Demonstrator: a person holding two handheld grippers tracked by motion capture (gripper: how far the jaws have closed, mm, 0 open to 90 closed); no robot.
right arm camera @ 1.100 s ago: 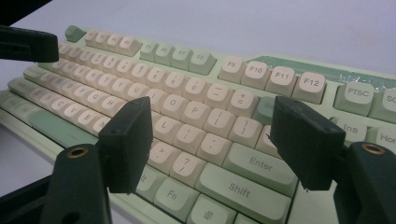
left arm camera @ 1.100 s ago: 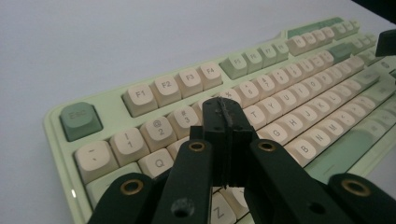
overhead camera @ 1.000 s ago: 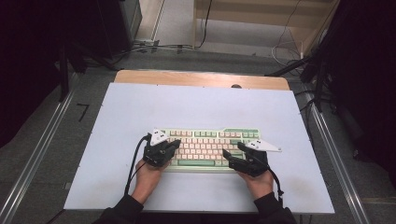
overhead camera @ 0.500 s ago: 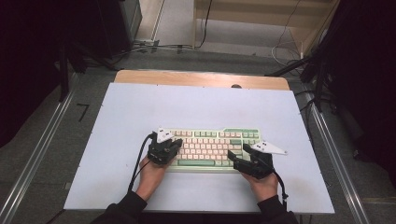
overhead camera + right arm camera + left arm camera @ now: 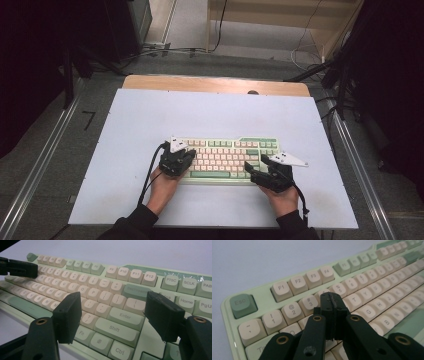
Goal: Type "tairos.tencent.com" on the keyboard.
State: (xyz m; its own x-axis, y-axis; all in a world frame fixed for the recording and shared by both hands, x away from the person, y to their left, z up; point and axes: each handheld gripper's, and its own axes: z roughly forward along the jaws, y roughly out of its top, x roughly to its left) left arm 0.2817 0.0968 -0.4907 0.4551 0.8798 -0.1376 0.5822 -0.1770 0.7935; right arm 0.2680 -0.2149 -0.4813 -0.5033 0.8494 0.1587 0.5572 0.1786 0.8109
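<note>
A pale green keyboard (image 5: 227,156) with cream and green keys lies flat on the white table (image 5: 215,115), near its front edge. My left gripper (image 5: 183,159) hovers over the keyboard's left end. Its jaws are shut, and their joined tip (image 5: 331,300) sits just above the number row of the keyboard (image 5: 372,287), near the 4 key. My right gripper (image 5: 257,169) is at the keyboard's right front corner. Its jaws stand wide open, and the fingers (image 5: 68,315) straddle the Enter and Shift keys (image 5: 117,325) with nothing between them.
The table's wooden back edge (image 5: 215,84) is far from the keyboard. Metal rails (image 5: 45,160) run down both sides of the table. Dark equipment and cables (image 5: 165,50) sit on the floor behind. A person's hands (image 5: 162,185) hold both grippers from the front edge.
The right gripper has shifted slightly right and toward the front of the keyboard. The left gripper has stayed over the left end, with little visible movement.
</note>
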